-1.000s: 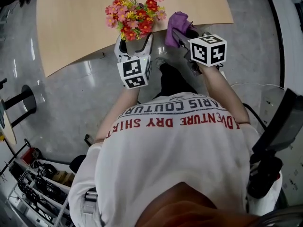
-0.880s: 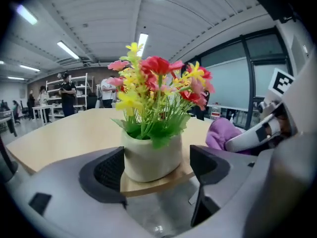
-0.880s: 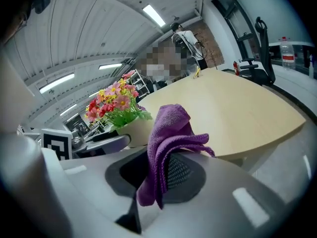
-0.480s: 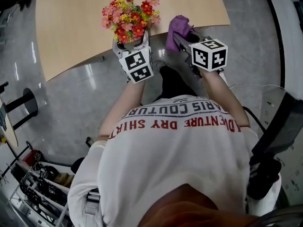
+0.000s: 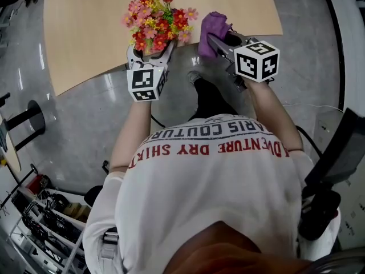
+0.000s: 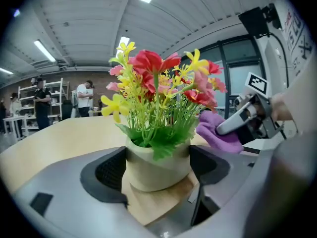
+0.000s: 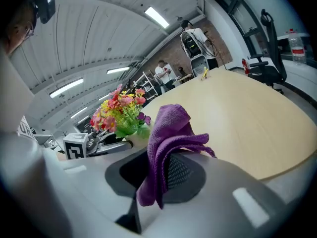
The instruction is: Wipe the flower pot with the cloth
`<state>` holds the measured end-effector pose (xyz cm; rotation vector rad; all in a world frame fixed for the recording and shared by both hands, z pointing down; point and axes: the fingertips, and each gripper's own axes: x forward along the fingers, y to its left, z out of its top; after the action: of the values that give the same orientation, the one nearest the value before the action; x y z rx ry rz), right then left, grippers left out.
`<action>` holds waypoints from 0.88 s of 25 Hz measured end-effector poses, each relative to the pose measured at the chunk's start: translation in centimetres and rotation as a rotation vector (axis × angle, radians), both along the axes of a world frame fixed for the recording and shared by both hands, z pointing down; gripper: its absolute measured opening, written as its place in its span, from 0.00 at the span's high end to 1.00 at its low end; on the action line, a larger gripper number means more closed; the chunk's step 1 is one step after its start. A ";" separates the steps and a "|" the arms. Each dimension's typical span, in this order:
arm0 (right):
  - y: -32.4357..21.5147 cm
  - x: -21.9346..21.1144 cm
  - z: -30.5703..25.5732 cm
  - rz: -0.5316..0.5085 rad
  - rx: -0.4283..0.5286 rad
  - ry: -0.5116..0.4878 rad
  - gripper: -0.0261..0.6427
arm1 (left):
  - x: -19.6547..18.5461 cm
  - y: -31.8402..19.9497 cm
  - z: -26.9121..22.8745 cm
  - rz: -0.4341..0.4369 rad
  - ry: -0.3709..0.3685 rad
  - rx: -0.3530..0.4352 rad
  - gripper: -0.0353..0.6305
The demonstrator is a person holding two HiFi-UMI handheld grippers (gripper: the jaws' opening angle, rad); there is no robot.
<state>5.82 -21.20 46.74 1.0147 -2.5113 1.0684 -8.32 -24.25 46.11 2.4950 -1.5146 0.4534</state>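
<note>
Left gripper view: the left gripper (image 6: 159,175) has its two dark pads set wide apart and pressed against opposite sides of the flower pot (image 6: 153,163), gripping it around the lower body. The pot is short, round and cream coloured, and it sits upright between the jaws. It holds a dense bunch of flowers (image 6: 158,83) in red, pink and yellow, with green stems and leaves spilling over the rim. Light wood of the table (image 6: 64,138) shows directly under the pot, close to the table's near edge; whether the base rests on the wood cannot be told.

Right gripper view: the right gripper (image 7: 158,175) is closed on the cloth (image 7: 168,133), a purple towel pinched between the pads, its folds standing up above the jaws and a tail hanging below. The pot and flowers lie to the left of the cloth here.

Head view: the cloth sits just beside the flowers, on their right, over the table edge. Whether it touches the pot cannot be told. Each gripper carries a marker cube (image 5: 145,83) behind its jaws. The person's arms reach forward from a white shirt (image 5: 211,193) with red lettering. Grey glossy floor (image 5: 85,130) surrounds the table, and people (image 6: 84,95) stand by shelves far behind it.
</note>
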 end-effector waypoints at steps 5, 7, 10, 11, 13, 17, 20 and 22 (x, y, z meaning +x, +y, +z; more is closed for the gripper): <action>-2.5 -1.0 0.0 -0.044 0.008 -0.037 0.90 | -0.3 -1.2 1.3 0.197 -0.010 -0.007 0.35; -3.3 -2.0 0.6 -0.058 0.007 -0.055 0.90 | -0.8 -1.7 1.9 0.235 -0.018 -0.018 0.35; -3.8 -2.8 0.8 -0.076 0.007 -0.081 0.90 | -1.0 -1.5 2.7 0.283 -0.023 -0.022 0.35; -3.9 -3.0 0.6 -0.081 0.009 -0.087 0.90 | -1.0 -1.4 2.7 0.293 -0.025 -0.025 0.35; -4.0 -3.7 -0.1 -0.092 0.011 -0.099 0.90 | -1.1 -1.2 2.2 0.302 -0.027 -0.031 0.35; -4.3 -5.3 -1.1 -0.120 0.013 -0.118 0.90 | -1.4 -1.1 1.6 0.314 -0.019 -0.022 0.35; -4.8 -5.9 -0.3 -0.135 0.000 -0.115 0.90 | -1.1 -1.4 1.8 0.318 -0.018 -0.020 0.35; -5.0 -6.4 0.3 -0.138 -0.010 -0.105 0.90 | -1.1 -1.4 2.0 0.322 -0.017 -0.021 0.35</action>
<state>-0.55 -26.21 47.08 0.7887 -2.6120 1.1195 -9.41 -25.66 48.11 2.7326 -1.1064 0.5351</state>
